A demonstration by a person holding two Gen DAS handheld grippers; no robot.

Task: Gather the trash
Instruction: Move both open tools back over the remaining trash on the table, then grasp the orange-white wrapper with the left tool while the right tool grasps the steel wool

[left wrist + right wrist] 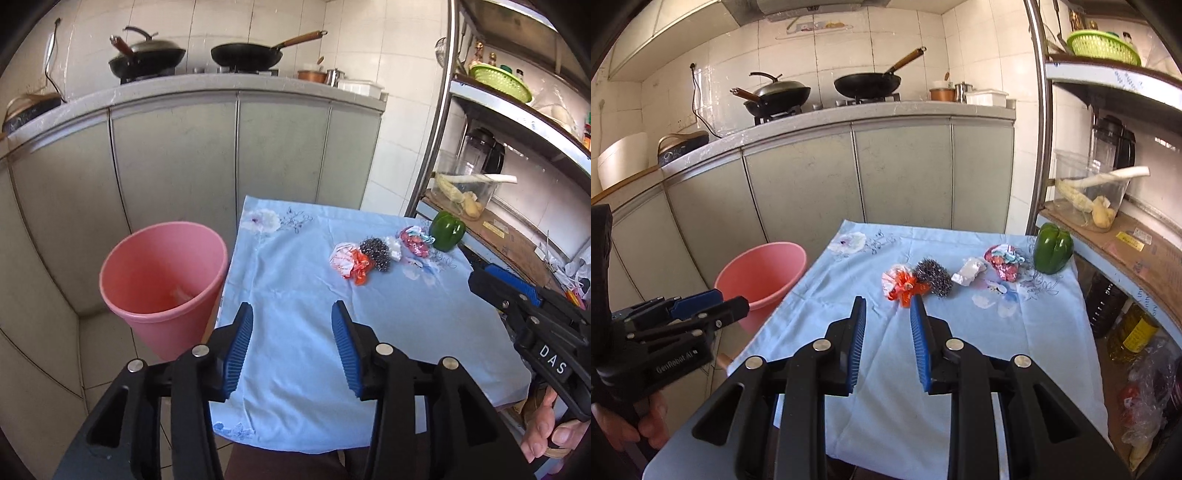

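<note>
My left hand-held gripper [291, 314] hangs over the near part of the desk [295, 332] with its blue pads spread wide and nothing between them; it sits just beside the pink bin [162, 273], which stands on the floor against the desk's left edge. Through the bin's mouth I make out a pale scrap near the bottom, so I judge that at least one piece of trash has already gone in, though I cannot tell what it is. My right hand-held gripper [888, 314] points across the blue cloth toward the far pile, its pads parted by a narrower gap and also empty, its tips close to but not touching the nearest piece. What is left lies in a loose row at the far right of the desk: a crumpled orange and white wrapper [901, 284], touching a steel wool scourer [934, 277], then a white wad [969, 271], then a crumpled pink and red wrapper [1003, 262] just beside a green pepper [1052, 253]. The wrappers and the wad look like trash still to be collected; the pepper I would leave, and the scourer I am unsure of. By my reckoning most of the job is still ahead.
</note>
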